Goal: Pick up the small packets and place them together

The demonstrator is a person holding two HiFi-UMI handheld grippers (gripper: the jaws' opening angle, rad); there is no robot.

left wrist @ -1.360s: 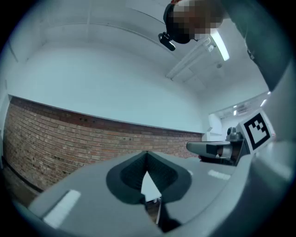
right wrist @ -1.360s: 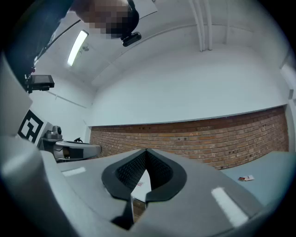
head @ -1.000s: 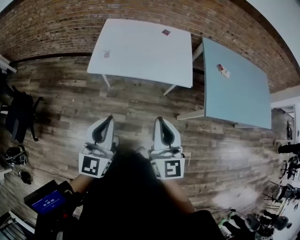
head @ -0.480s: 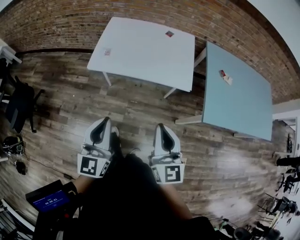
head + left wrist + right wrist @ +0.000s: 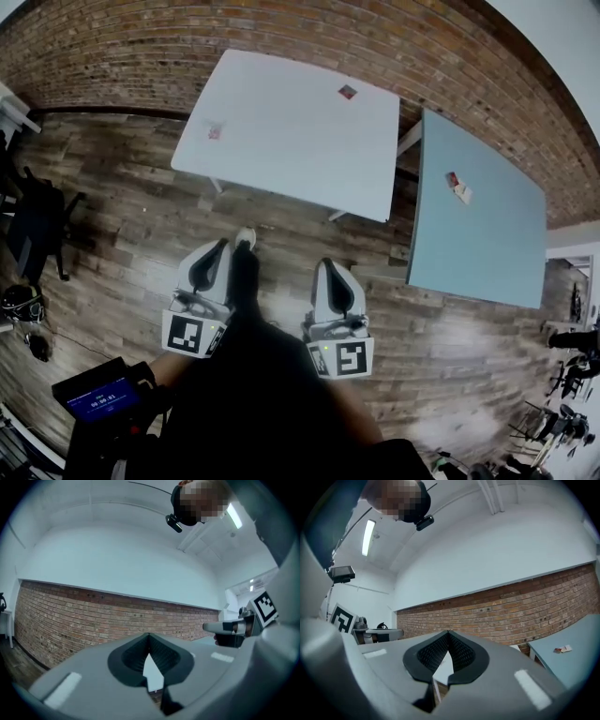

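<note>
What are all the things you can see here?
brick wall: one, red-brown, far side
white table: one, white, by the brick wall
blue-grey table: one, blue-grey, right of the white table
small packets: four, red or pale, two apart on the white table, two together on the blue-grey table
floor: one, brown wood, underfoot
chair: one, black, far left
left gripper: one, grey, low left, shut, empty
right gripper: one, grey, low right, shut, empty

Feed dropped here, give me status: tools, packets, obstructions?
Left tool and right tool shut, empty, over floor. Red packet and pale packet apart on white table; packet pair on blue table. Nothing blocks the way.
</note>
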